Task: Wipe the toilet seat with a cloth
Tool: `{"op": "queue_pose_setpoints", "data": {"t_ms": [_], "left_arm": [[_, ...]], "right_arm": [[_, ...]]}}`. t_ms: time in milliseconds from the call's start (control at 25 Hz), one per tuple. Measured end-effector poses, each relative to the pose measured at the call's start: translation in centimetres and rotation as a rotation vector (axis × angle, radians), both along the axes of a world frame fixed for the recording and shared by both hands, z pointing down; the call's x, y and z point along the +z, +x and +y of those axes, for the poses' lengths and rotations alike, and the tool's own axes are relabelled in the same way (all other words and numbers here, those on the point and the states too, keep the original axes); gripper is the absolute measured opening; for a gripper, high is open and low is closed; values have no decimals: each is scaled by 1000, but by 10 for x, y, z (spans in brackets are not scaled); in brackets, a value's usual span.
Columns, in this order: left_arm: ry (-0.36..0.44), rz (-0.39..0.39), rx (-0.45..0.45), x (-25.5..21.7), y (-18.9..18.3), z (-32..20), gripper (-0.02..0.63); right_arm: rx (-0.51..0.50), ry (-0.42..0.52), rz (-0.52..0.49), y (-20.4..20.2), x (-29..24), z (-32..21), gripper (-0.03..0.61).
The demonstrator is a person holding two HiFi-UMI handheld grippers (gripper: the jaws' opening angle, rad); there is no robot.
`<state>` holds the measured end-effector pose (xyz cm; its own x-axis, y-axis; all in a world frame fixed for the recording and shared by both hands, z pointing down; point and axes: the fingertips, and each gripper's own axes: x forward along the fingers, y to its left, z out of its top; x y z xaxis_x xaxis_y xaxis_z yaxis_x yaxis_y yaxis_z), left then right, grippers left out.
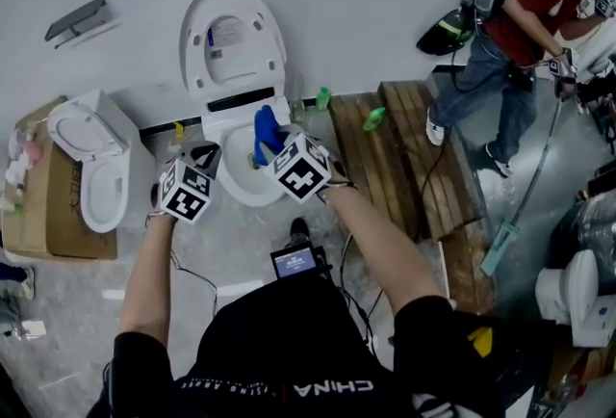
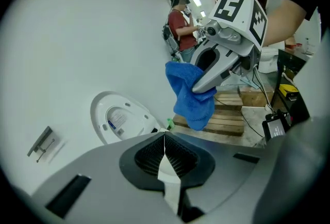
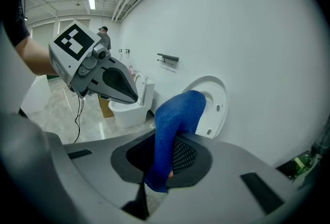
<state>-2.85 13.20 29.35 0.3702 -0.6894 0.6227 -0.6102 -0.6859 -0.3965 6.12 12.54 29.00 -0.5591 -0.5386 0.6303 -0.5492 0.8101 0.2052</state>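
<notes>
Because both tools crowd over the toilet bowl, the head view hides most of its rim. Only the near curve and the raised lid against the wall read clearly, and whether the toilet seat stands up with the lid cannot be told.

Right tool: clamped on the blue cloth, which stands up above the bowl. Only the right gripper view shows the cloth pinched between the ribbed pads, with a fold arching past the tips and covering part of the lid.

Left tool: just beside the right one, apart from the cloth. The left gripper view shows its jaws together on nothing, and the cloth hanging loose from the other tool's tips.

Room to move: a second toilet on a cardboard box lies to the left and a wooden pallet to the right. A second person stands well apart, cut off at the frame edge.
</notes>
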Motion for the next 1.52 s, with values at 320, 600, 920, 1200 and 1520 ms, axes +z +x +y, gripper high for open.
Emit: {"op": "queue_pose_setpoints", "data": {"t_ms": [320,600,920,1200,1520], "left_arm": [[8,-1,-82,-22,8,-126,12],[-4,-2,-150,-23,8,-190,12],[-10,14,-150,-25,0,-216,12],[-11,24,-103,-28,-23,-227,12],[4,54,-103,-34,-30,-244,12]], "right_arm": [[-74,20,-18,4,-20,-136,51],[-128,16,-27,2,-22,-203,49],[-116,29,-49,-9,-26,-232,51],[-45,42,-64,-33,-37,-236,51],[-16,40,-72,-39,-38,-252,51]]}}
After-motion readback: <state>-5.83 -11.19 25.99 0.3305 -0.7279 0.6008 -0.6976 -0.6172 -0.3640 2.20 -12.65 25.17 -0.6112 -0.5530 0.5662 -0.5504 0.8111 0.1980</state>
